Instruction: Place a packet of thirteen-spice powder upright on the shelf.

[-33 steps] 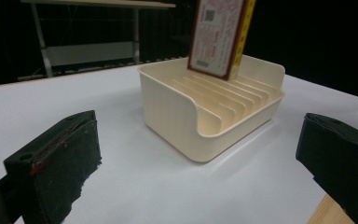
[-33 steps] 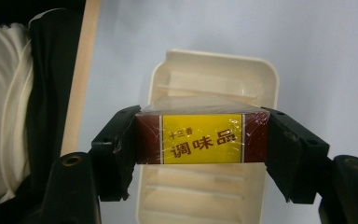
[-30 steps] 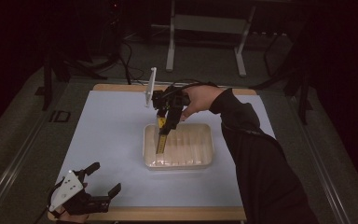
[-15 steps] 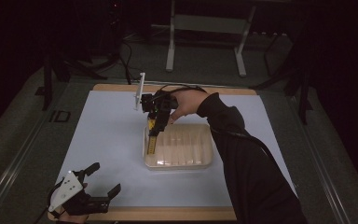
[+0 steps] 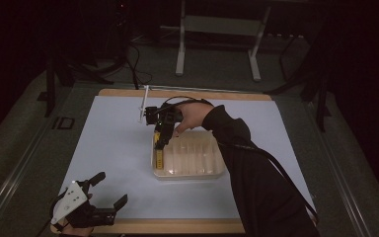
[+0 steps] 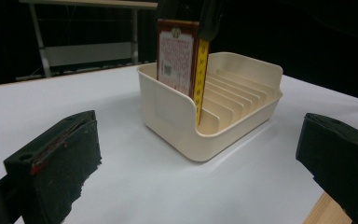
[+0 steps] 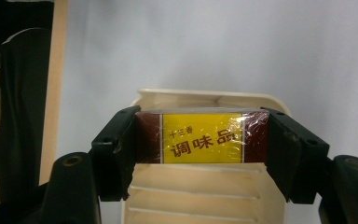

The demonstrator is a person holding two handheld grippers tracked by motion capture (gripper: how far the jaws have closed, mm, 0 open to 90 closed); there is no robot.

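A cream slotted rack (image 5: 192, 160) sits mid-table on the white mat. A thin box with a yellow and dark red edge (image 5: 159, 155) stands upright in the rack's leftmost slot. My right gripper (image 5: 162, 140) is shut on the box's top edge, its jaws pressing both ends (image 7: 200, 138). In the left gripper view the box (image 6: 179, 60) rises above the rack's (image 6: 205, 116) near wall. My left gripper (image 5: 106, 190) rests open at the table's front left corner, nothing between its jaws.
The white mat (image 5: 108, 143) covers a wooden table (image 5: 177, 226). A thin white rod (image 5: 143, 101) stands near the back edge behind the right gripper. A metal stand's legs (image 5: 217, 49) are on the floor beyond the table.
My right gripper has carried the box leftward and lowered it into the rack's leftmost slot. The left gripper has stayed put.
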